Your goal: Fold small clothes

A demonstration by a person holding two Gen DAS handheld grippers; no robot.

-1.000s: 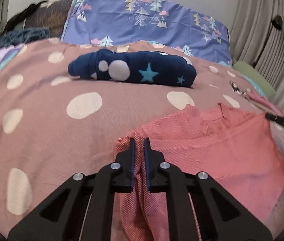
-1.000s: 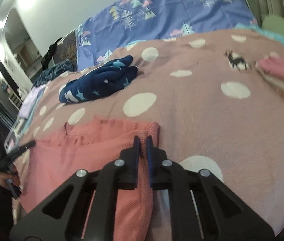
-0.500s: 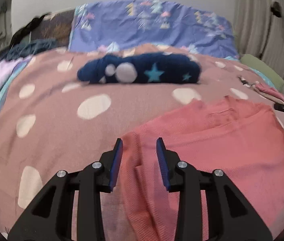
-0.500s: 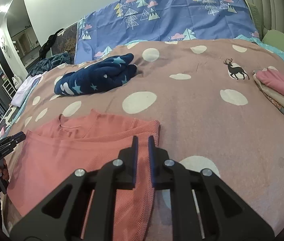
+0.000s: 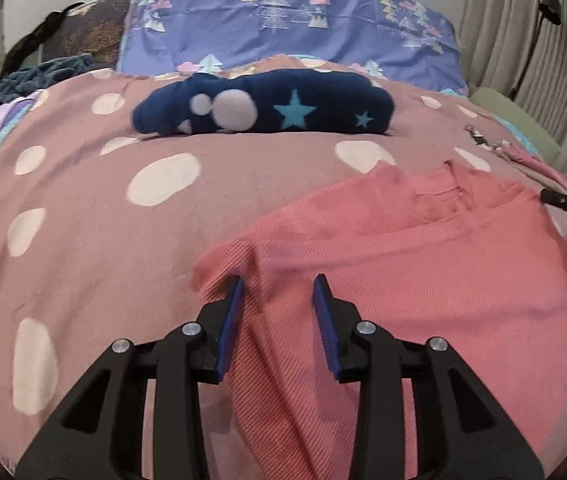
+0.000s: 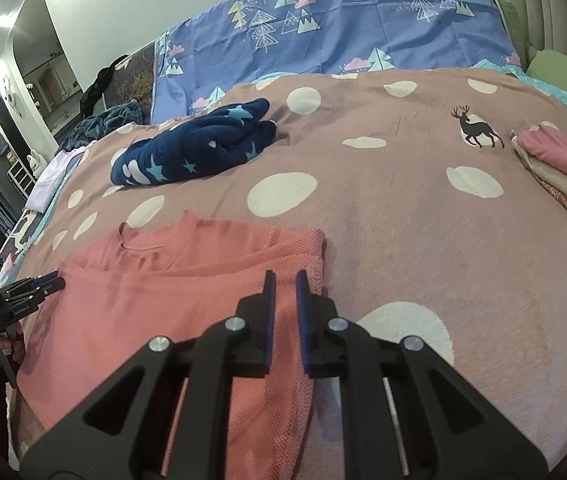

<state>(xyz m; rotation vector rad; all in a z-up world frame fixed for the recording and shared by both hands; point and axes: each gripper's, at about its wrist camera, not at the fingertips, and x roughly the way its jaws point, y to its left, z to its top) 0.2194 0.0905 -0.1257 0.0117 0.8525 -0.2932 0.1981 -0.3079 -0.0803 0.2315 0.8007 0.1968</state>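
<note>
A pink knit top (image 5: 423,264) lies spread on the dotted bed cover (image 5: 83,260), neckline away from me. My left gripper (image 5: 277,284) stands open just above the top's left edge, with cloth lying under the gap and no pad pressing on it. In the right wrist view the top (image 6: 143,300) has its right side folded inward, showing a mesh texture. My right gripper (image 6: 285,280) is nearly closed on that folded strip, with pink cloth in the narrow gap. The left gripper (image 6: 43,284) shows at the top's far left corner.
A rolled navy fleece with stars (image 5: 283,108) lies farther back on the bed. A stack of folded clothes (image 6: 559,168) sits at the right edge. A blue tree-print sheet (image 6: 343,28) covers the head end. Curtains hang at the far right.
My left gripper's jaws have parted and let go of the top's left edge, which now lies flat on the cover. The right gripper's gap has widened only slightly; it has stayed in place.
</note>
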